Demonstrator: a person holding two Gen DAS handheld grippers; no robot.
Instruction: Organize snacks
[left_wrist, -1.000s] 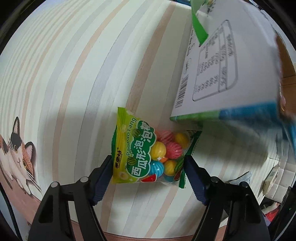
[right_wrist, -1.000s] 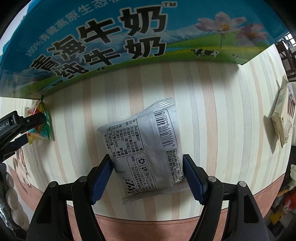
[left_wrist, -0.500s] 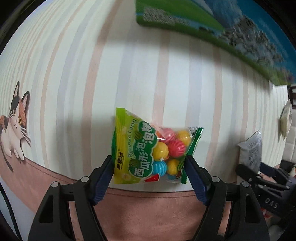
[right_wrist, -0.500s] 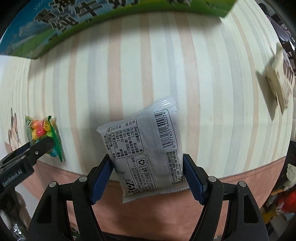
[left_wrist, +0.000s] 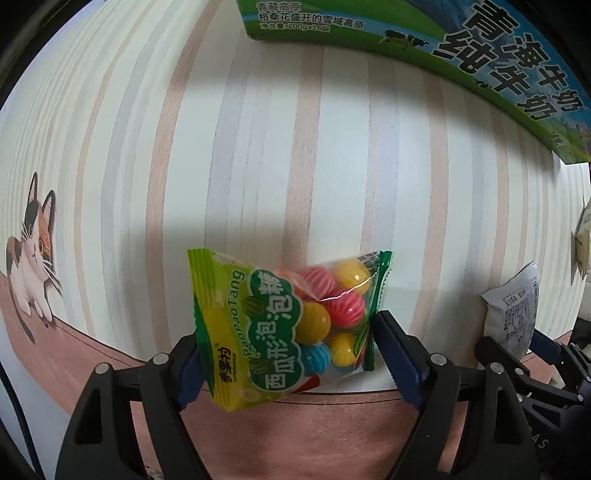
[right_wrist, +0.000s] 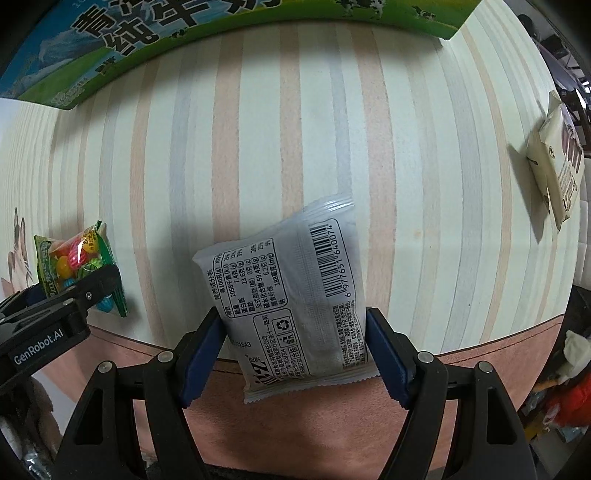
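A green-yellow bag of coloured gumballs (left_wrist: 273, 325) hangs between the blue pads of my left gripper (left_wrist: 284, 339), low over the striped tablecloth (left_wrist: 258, 166) near its pink border. The jaws are opening, but both pads still touch the bag's sides. In the right wrist view the same candy bag (right_wrist: 74, 262) and left gripper (right_wrist: 96, 284) show at the left. My right gripper (right_wrist: 293, 332) pinches a grey snack packet (right_wrist: 291, 291), printed back up, and its jaws are easing wider. The left wrist view catches that grey packet (left_wrist: 513, 314) at its right edge.
A large blue-green milk carton box (right_wrist: 184, 29) stands along the far side, also visible as the milk box (left_wrist: 480, 48) at top right. A cream snack pack (right_wrist: 557, 162) lies at the right. A cat print (left_wrist: 33, 266) marks the cloth's left. Clutter sits beyond the table edge.
Both grippers have drawn back from the milk box toward the pink border, the left one farther. The left jaws stand wider and the candy bag sits lower between them.
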